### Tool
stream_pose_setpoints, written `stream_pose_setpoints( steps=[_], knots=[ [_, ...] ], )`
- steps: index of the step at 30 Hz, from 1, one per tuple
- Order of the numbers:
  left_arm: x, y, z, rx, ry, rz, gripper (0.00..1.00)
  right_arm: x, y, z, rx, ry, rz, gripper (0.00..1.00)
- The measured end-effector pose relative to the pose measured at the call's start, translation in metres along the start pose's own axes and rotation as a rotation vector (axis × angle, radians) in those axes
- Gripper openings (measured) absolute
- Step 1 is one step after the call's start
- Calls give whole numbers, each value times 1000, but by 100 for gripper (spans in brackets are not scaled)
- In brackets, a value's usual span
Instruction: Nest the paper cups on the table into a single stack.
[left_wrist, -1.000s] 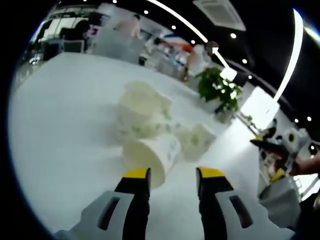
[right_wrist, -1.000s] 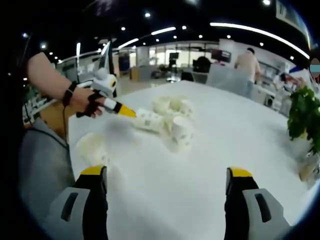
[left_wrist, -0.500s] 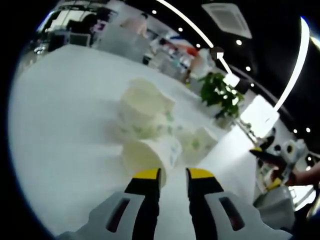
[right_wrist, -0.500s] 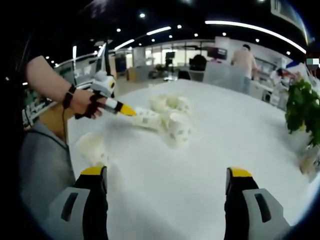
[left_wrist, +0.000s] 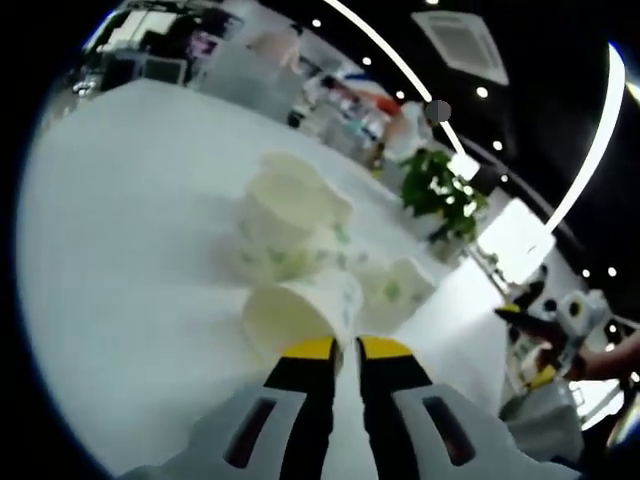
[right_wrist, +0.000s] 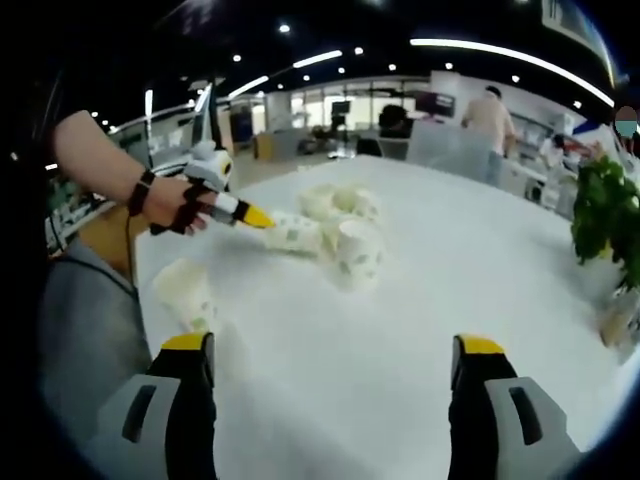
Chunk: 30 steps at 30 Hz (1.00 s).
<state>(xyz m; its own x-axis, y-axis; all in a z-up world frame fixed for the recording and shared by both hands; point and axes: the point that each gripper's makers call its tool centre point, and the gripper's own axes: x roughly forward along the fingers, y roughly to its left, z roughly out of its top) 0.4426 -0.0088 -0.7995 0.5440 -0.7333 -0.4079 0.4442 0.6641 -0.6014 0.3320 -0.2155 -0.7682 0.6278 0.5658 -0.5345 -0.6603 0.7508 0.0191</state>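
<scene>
My left gripper (left_wrist: 346, 347) pinches the rim of the near tipped paper cup (left_wrist: 300, 308) w/ right gripper (right_wrist: 335, 347) spread wide; next, lift & nest into the cup pile (left_wrist: 290, 220) beyond.

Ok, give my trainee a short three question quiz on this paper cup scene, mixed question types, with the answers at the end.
1. True or false: the right gripper is shut on a cup.
2. Which gripper has closed its fingers on the rim of the lying cup? A) left B) right
3. Fill in: beyond the cluster of cups on the white table stands a green ____.

Key:
1. False; its fingers are wide apart over bare table.
2. A, the left gripper.
3. Plant.
</scene>
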Motion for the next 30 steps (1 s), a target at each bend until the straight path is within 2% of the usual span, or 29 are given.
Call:
stream_pose_setpoints(
  steps=[5,12,30],
  knots=[
    [-1,3,-5,14,15,8,1,-1,0,0,3,1,-1,96],
    [-7,4,-3,10,-12,16,0,2,4,-1,-5,8,10,96],
    [-17,-3,-3,21,-19,23,0,-3,9,2,-8,-8,12,96]
  ],
)
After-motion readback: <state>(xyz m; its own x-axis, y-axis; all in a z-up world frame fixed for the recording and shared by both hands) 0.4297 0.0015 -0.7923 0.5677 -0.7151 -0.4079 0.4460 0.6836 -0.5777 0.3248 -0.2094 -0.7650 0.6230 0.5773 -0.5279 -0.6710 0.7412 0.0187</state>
